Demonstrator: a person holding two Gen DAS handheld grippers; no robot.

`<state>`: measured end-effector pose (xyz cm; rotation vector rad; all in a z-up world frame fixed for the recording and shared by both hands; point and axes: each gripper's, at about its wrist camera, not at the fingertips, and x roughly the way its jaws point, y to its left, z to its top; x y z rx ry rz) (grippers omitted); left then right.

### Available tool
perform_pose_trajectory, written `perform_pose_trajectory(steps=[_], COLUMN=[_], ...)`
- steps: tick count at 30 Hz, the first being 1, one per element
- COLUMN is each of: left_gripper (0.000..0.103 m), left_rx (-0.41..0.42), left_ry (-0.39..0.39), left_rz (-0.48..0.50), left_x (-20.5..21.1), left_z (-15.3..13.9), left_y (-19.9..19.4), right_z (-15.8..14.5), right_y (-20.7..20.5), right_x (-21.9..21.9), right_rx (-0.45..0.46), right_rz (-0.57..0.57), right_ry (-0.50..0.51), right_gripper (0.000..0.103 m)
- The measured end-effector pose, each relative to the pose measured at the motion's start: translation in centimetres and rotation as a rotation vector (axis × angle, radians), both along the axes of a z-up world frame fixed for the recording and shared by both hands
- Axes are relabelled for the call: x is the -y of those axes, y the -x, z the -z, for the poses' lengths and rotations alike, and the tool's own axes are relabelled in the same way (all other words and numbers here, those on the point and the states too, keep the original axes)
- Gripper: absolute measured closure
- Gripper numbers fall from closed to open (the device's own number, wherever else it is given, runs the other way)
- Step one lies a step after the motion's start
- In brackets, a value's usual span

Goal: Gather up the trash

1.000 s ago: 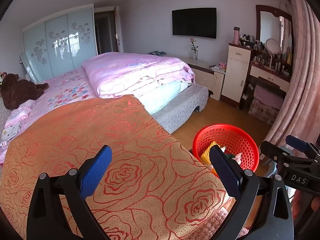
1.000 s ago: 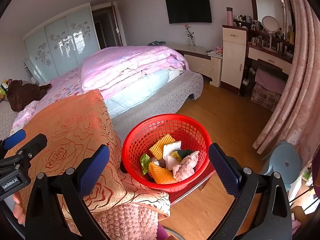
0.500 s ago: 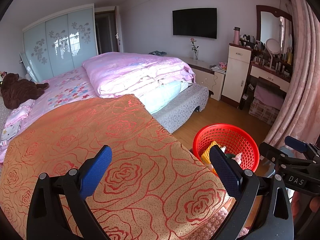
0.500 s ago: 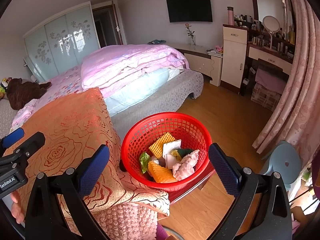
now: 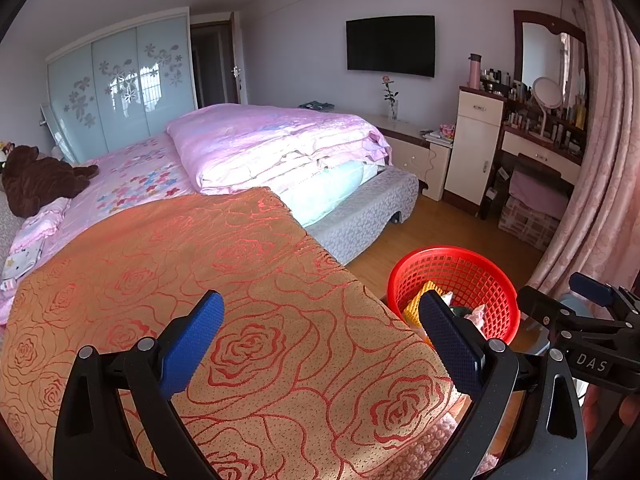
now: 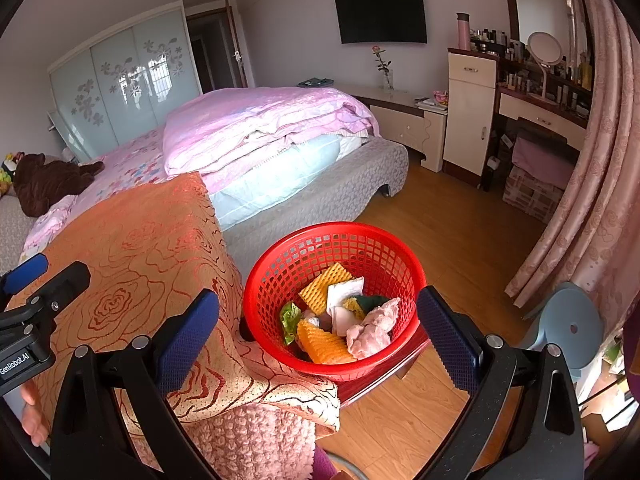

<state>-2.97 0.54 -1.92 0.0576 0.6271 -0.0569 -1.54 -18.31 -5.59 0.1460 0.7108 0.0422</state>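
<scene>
Item 1: left claw [image 5: 318,344], blue-padded black two-finger tool, lower centre of the left wrist view. I hold it spread wide and empty above the orange rose-patterned bedspread [image 5: 200,280], which I judge has no trash left on it.

Item 2: right claw [image 6: 318,340], same make, lower centre of the right wrist view. Also wide open, gripping nothing; it hangs over the basket, a sensible station for dropping items in.

Item 3: round red plastic mesh basket [image 6: 334,300], centre of the right view, lower right of the left view. It sits at the bedspread's edge on a low red support, probably so both claws can reach it.

Item 4: collected trash [image 6: 340,324], inside the basket: yellow foam netting, white paper, a green wrapper, a pink crumpled wad.

Item 5: writing. White label "DAS" on the right tool, lower right of the left view; "GenRobot.AI" on the left tool, lower left of the right view.
</scene>
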Motion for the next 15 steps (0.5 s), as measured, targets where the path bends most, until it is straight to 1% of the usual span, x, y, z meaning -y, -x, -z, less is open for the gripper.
perform_pose_trajectory(steps=[5, 15], left_gripper=[0.009, 0.009], left_rx=[0.000, -0.011], left_ry=[0.000, 0.002], left_rz=[0.003, 0.013], left_x=[0.0, -0.1], left_z=[0.0, 0.9], left_y=[-0.1, 0.1], right_z=[0.0, 0.1], right_y=[0.0, 0.0], right_x=[0.0, -0.1], right_rx=[-0.001, -0.004], right_rz=[0.000, -0.001], right_ry=[0.001, 0.000], right_gripper=[0.007, 0.007])
